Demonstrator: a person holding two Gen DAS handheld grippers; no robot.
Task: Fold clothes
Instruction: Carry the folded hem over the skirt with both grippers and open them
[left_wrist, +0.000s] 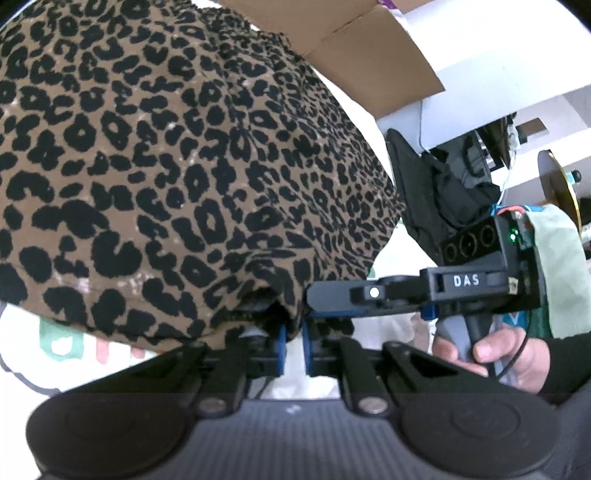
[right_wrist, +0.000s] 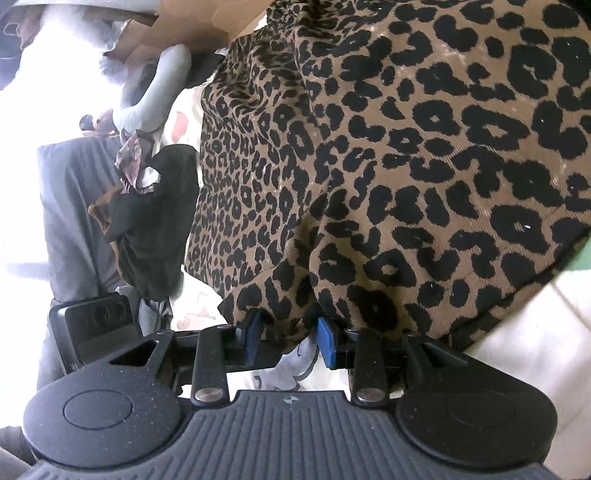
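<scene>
White letters "DAS" read clearly on the black body of the right gripper (left_wrist: 308, 312), seen side-on from the left wrist camera, with a small green light glowing on the block behind it — no other writing is legible. A hand (left_wrist: 491, 354) in a dark sleeve wraps its handle. On the pale sheet (left_wrist: 22, 332) under the cloth there is a green and pink printed shape, too cut off to read.

The garment (left_wrist: 166, 166) fills both views: brown woven fabric with black leopard spots, a fine ribbed weave visible close up, soft and bunched into rounded folds. Its lower hem hangs right at both tools.

Left gripper (left_wrist: 293, 347): blue pads nearly together, jaws closed on a pinch of the hem between them. Right gripper (right_wrist: 289, 341): blue pads stand apart with a gathered fold of the hem bunched between them, jaws gripping it.

The tools' bodies are matte black plastic, ridged down the middle, with round discs at either side and silver rivets at the linkages.

Beyond the garment — a brown cardboard box (left_wrist: 373, 48) with open flaps, a heap of black cloth (right_wrist: 155, 221) with a patterned scrap on top, and a grey sleeve-like piece (right_wrist: 159, 92) on the white surface.
</scene>
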